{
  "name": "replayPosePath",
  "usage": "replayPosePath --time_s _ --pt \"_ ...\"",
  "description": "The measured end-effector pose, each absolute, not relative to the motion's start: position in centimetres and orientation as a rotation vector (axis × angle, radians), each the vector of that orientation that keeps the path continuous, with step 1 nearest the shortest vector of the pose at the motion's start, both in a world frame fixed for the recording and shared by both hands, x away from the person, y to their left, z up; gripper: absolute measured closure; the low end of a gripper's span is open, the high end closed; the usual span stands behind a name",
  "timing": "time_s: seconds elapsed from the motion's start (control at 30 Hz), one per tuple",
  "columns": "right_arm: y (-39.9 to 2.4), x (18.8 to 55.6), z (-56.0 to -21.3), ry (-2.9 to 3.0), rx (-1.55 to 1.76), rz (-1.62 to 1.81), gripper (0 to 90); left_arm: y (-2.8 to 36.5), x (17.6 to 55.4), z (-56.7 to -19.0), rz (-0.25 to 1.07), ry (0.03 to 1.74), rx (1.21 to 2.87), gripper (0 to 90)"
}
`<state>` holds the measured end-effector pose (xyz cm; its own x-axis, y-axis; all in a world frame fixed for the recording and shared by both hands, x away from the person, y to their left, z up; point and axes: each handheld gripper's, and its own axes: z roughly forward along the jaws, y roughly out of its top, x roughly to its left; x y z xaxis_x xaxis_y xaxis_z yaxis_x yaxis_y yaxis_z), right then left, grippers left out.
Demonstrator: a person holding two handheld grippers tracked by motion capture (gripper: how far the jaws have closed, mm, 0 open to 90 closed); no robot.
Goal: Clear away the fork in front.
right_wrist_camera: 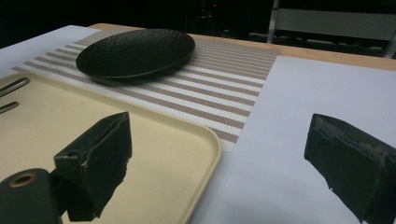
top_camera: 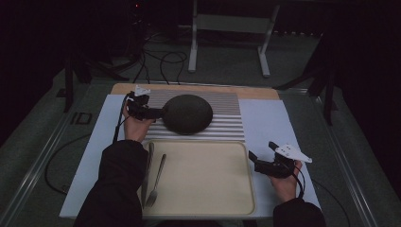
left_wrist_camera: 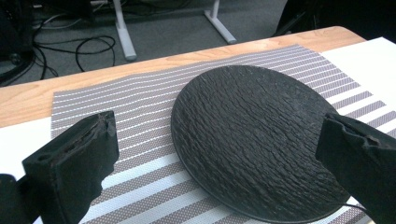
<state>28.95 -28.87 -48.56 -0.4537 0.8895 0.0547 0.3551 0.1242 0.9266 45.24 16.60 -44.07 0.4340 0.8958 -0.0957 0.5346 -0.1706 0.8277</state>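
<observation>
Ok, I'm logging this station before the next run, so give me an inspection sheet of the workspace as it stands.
Surface: wooden table under a white sheet, with a striped mat at the back.
Job's things: black plate on the mat; cream tray in front of it.
Clutter: fork and a second utensil on the tray's left side.
Grippers: left gripper open at the plate's left edge; right gripper open at the tray's right rim, holding nothing.
Cables: one trails from each gripper; more lie on the floor behind.
Surroundings: dark room, a white stand frame behind the table.
</observation>
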Motion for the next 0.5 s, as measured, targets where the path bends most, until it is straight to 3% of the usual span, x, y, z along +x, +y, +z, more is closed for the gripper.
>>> replayPosePath --time_s 0.5 --pt "-28.94 29.01 -48.64 1.881 1.207 1.312 8.1 16.51 45.58 -44.89 0.512 1.248 1.842 0.0"
